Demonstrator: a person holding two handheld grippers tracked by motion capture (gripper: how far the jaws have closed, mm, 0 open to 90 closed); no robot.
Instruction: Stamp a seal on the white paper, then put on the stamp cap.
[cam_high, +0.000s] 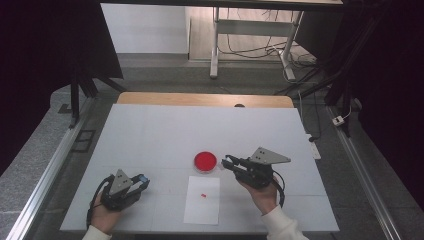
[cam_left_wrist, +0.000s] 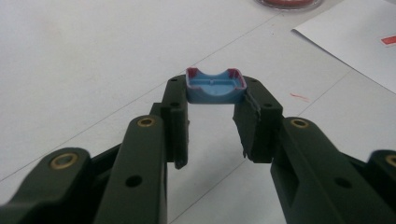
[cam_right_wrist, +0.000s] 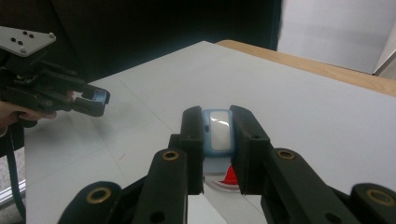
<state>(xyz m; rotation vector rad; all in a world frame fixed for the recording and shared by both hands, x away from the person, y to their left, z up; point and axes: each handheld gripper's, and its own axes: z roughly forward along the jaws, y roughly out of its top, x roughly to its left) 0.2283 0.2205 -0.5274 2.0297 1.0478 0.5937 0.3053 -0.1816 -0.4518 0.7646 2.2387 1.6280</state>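
My left gripper (cam_high: 145, 181) rests low at the table's front left, shut on a small blue cap-like piece (cam_left_wrist: 215, 87) with reddish rims, held at the jaw tips. My right gripper (cam_high: 225, 161) hovers just right of a round red dish (cam_high: 205, 161), shut on a light blue block with a glossy white face (cam_right_wrist: 219, 131). Part of the red dish (cam_right_wrist: 229, 176) shows below the right jaws. Farther off in the right gripper view is the left gripper (cam_right_wrist: 95, 100) with its blue piece.
A white paper sheet (cam_high: 202, 200) lies in front of the dish with a tiny red piece (cam_high: 203, 194) on it. The white table top (cam_high: 150, 130) ends in a wooden strip (cam_high: 200, 99) at the back. Metal rails (cam_high: 45, 180) run along both sides.
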